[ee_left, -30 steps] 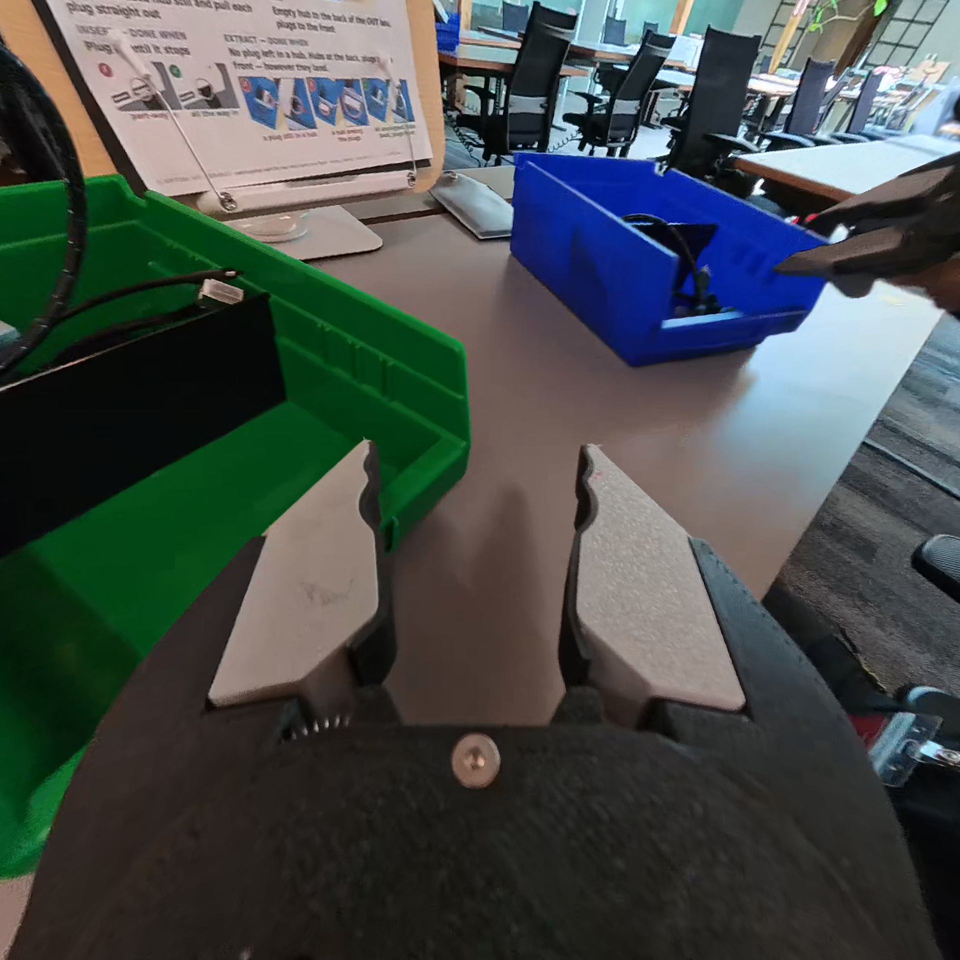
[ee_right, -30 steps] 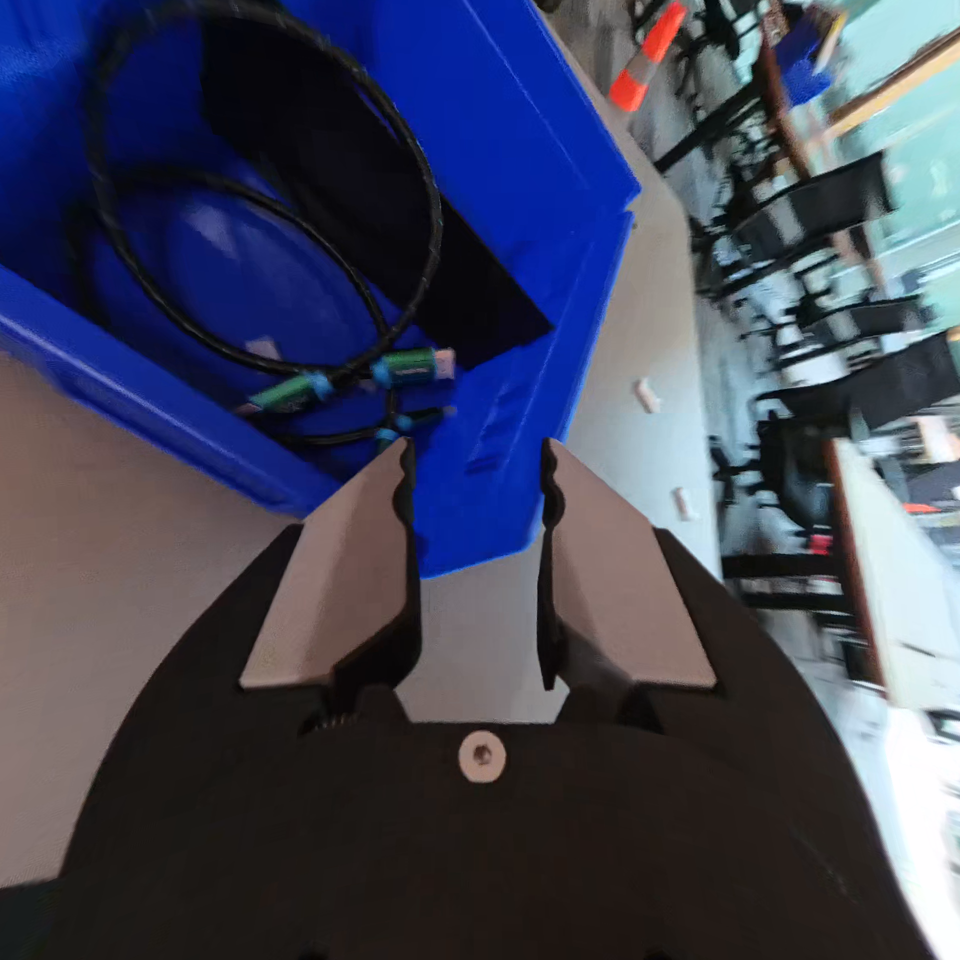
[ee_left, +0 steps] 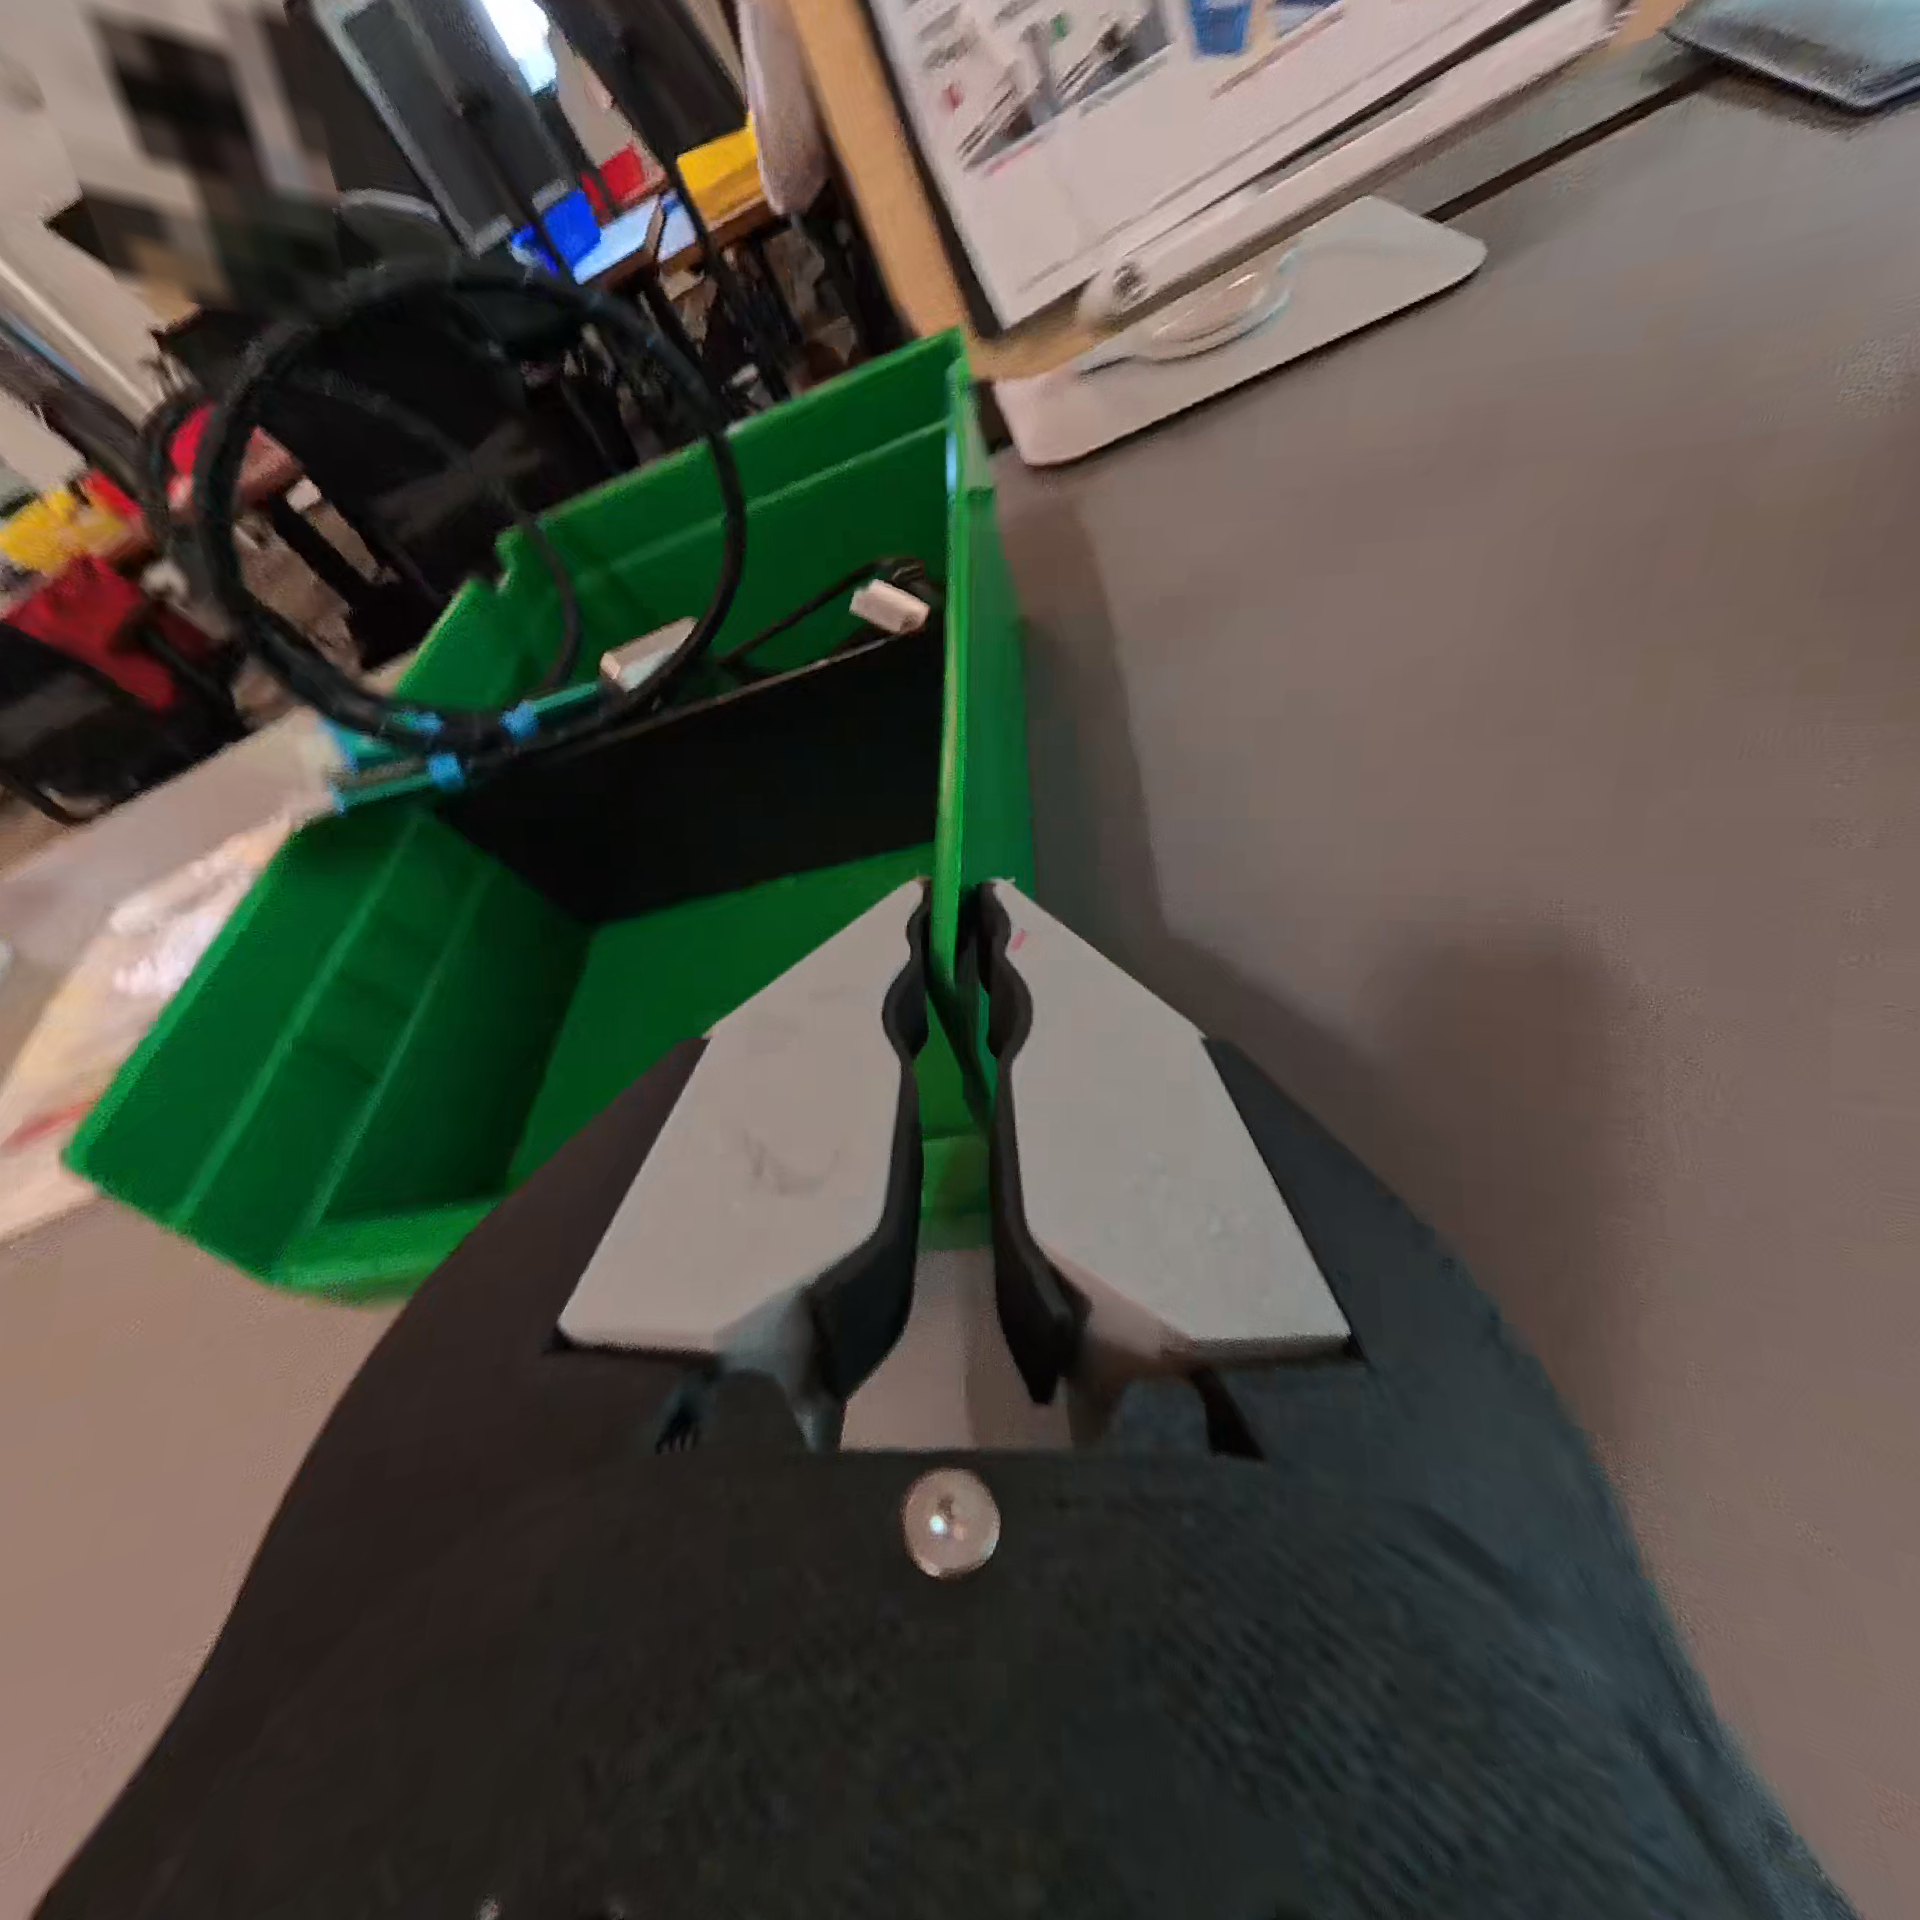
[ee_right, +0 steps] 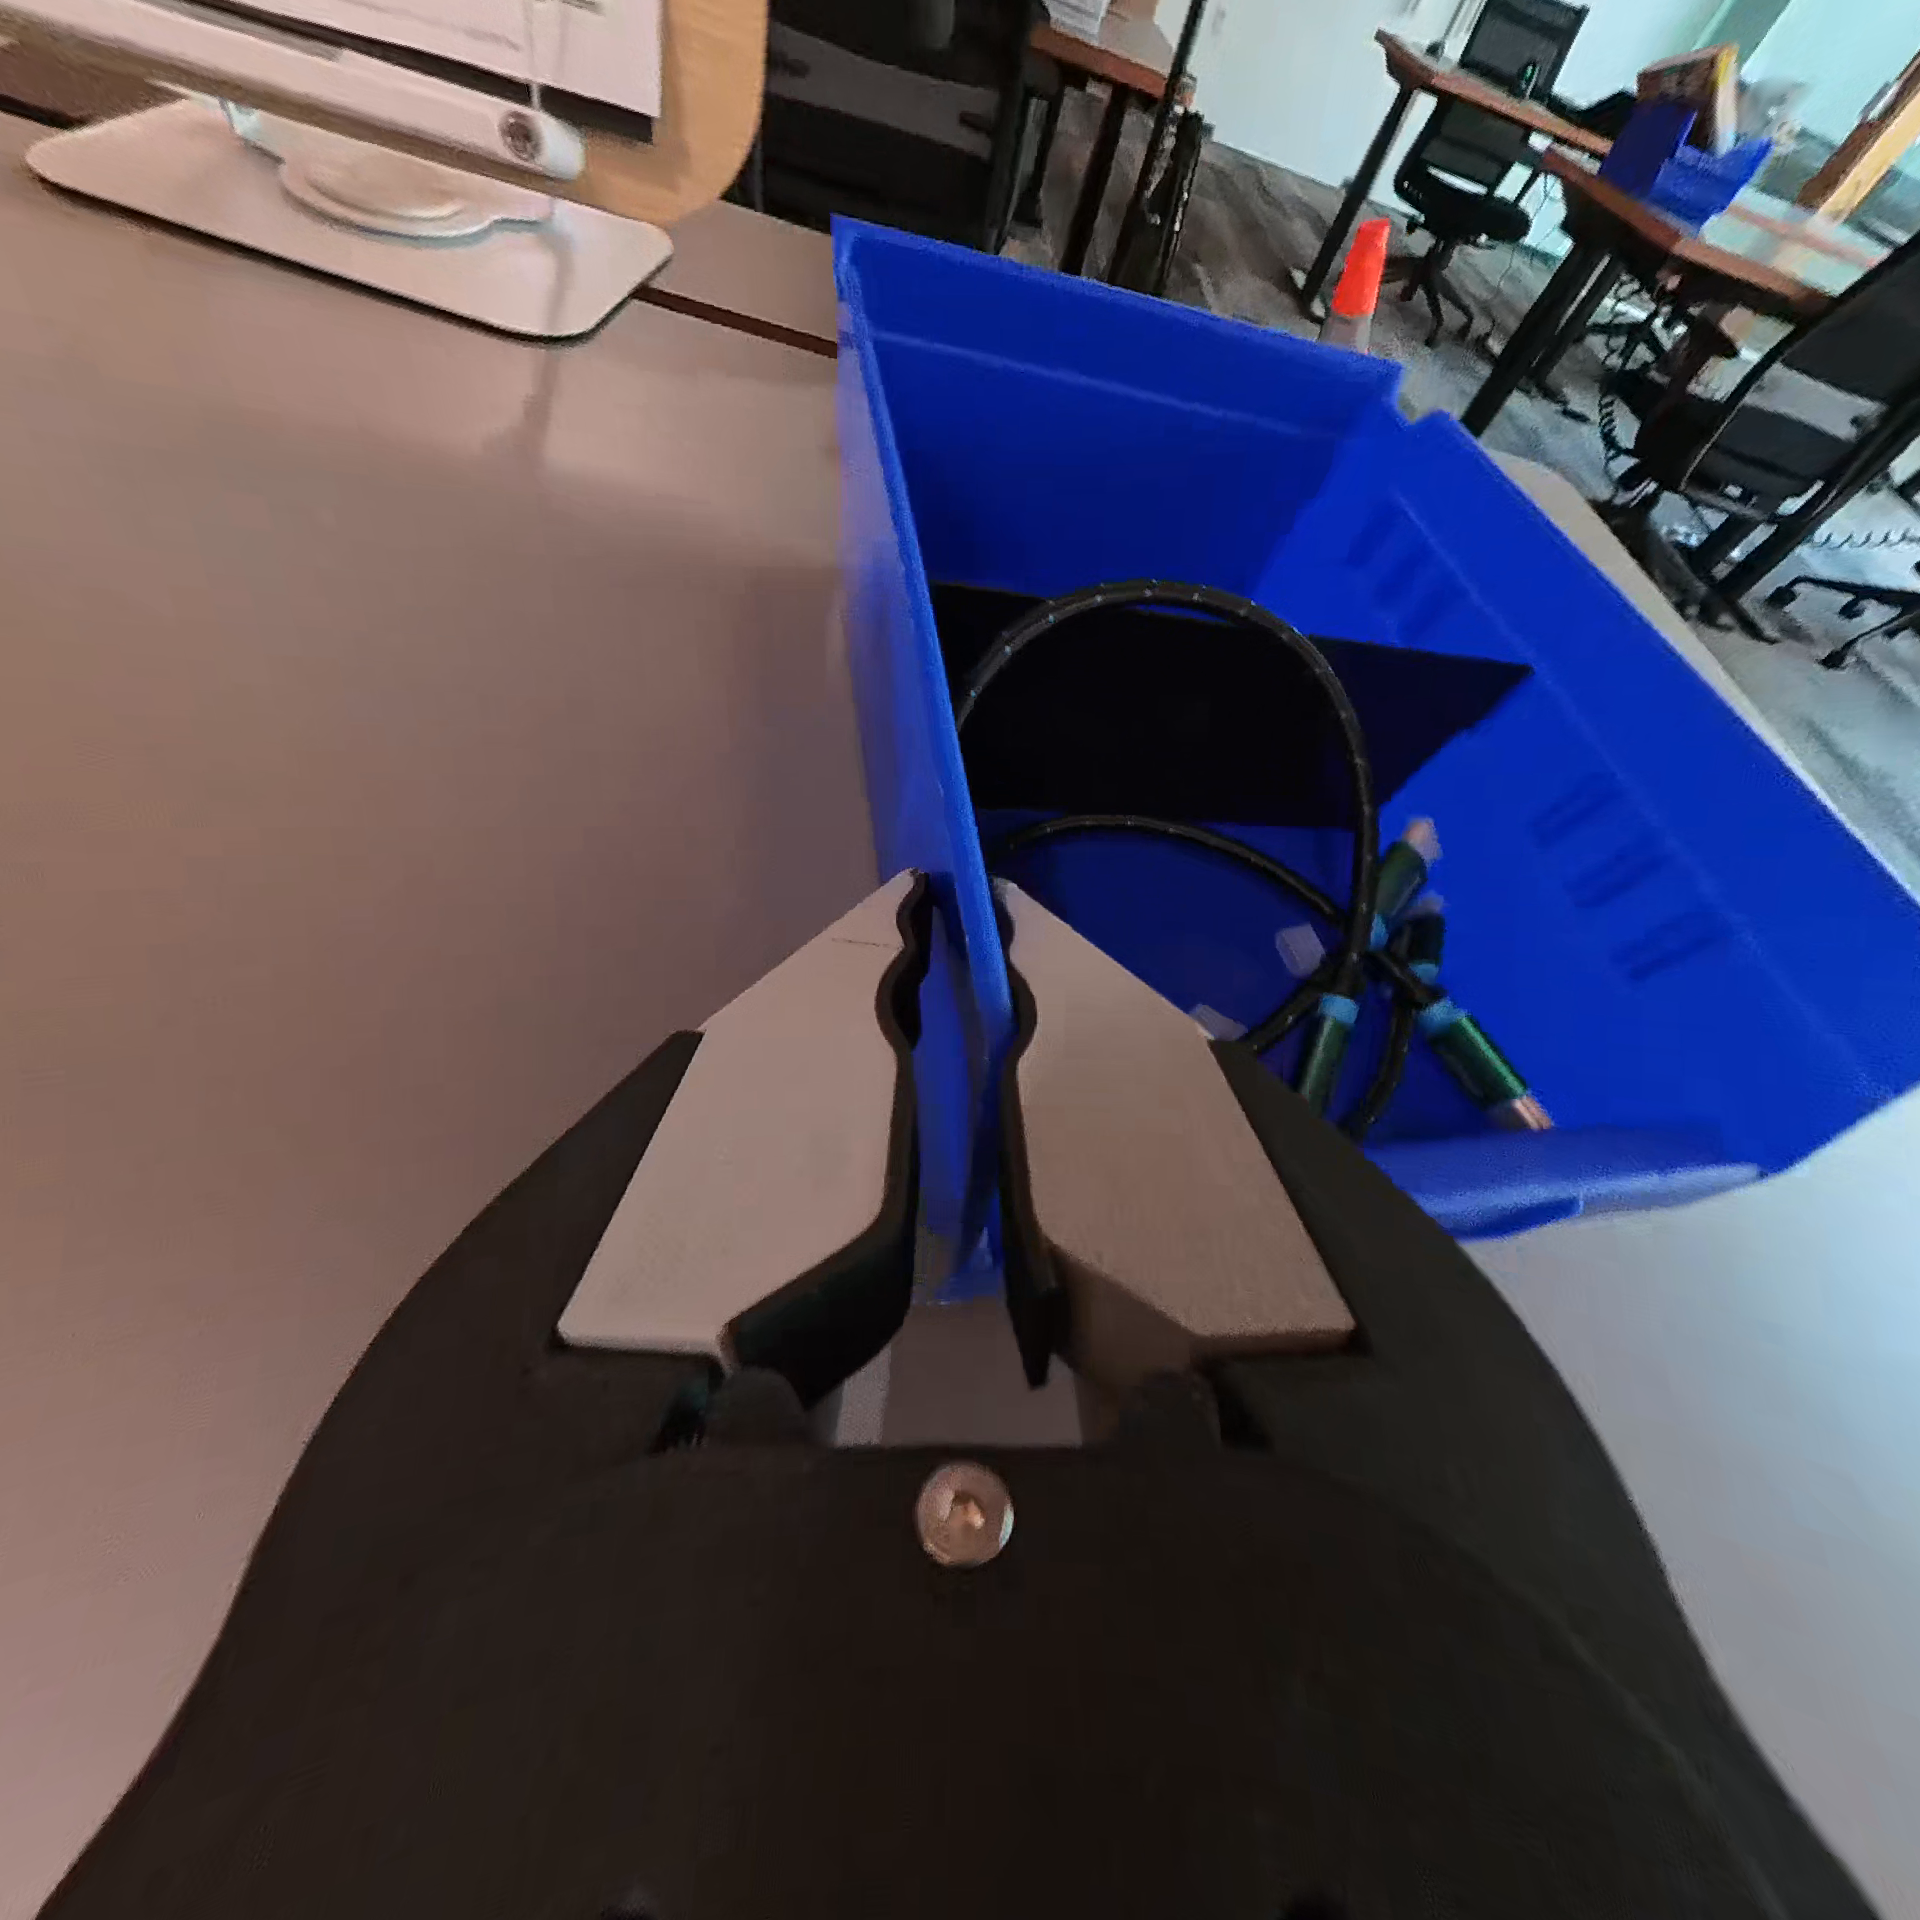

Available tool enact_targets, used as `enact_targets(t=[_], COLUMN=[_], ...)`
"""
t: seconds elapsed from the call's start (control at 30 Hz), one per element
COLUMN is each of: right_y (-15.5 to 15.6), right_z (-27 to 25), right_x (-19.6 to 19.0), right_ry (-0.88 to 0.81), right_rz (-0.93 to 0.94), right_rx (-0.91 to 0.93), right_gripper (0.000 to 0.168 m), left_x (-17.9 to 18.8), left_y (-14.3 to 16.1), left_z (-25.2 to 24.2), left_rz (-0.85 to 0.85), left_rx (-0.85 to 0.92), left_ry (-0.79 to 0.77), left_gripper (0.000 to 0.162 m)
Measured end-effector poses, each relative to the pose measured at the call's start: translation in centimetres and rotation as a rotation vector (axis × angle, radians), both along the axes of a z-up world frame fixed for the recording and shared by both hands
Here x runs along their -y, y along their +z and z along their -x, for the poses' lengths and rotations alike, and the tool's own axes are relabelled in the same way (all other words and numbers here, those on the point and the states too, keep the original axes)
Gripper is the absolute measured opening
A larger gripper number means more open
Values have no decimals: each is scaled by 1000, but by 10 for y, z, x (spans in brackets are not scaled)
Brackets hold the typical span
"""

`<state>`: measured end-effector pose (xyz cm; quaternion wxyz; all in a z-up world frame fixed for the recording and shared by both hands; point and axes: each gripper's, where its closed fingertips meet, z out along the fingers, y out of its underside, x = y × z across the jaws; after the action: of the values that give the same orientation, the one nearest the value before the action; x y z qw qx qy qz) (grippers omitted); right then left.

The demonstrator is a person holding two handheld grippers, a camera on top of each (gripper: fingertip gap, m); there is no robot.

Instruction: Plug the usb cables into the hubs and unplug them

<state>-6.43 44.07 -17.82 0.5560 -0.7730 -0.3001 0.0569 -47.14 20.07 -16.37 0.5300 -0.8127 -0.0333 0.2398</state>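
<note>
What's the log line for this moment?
left gripper: shut on green bin wall | right gripper: shut on blue bin wall

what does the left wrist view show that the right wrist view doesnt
Only the left wrist view: the left gripper shut on a side wall of the green bin, which holds a black divider and a coiled black cable.
Only the right wrist view: the right gripper shut on a side wall of the blue bin, with its own cable.
Both: the grey table and the white stand base.
</note>
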Motion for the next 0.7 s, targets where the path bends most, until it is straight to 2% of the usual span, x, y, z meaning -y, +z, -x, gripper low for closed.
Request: enact_targets(t=[0.13, 0.2, 0.37, 0.47, 0.53, 0.6, 0.7], right_y=[0, 0, 1, 2, 6, 19, 48], right_z=[-22, -31, -41, -36, -37, -38, -26], right_x=[0, 1, 7, 8, 10, 18, 43], right_ry=[-13, -37, -112, -135, -153, -140, -22], right_rz=[23, 5, -38, -89, -111, -142, -179], right_rx=[-13, 0, 32, 106, 128, 93, 1], right_gripper=[7, 8, 7, 10, 13, 24, 36], left_x=[35, 44, 42, 23, 16, 20, 39], left_y=[0, 0, 1, 0, 6, 15, 26], left_z=[24, 23, 3, -17, -33, -40, -41], left_rz=[-70, -63, -106, -65, -60, -60, -69], left_rx=[124, 98, 119, 112, 126, 155, 227], left_ry=[23, 37, 43, -2, -72, -119, -182], left_gripper=[3, 3, 1, 10, 22, 29, 47])
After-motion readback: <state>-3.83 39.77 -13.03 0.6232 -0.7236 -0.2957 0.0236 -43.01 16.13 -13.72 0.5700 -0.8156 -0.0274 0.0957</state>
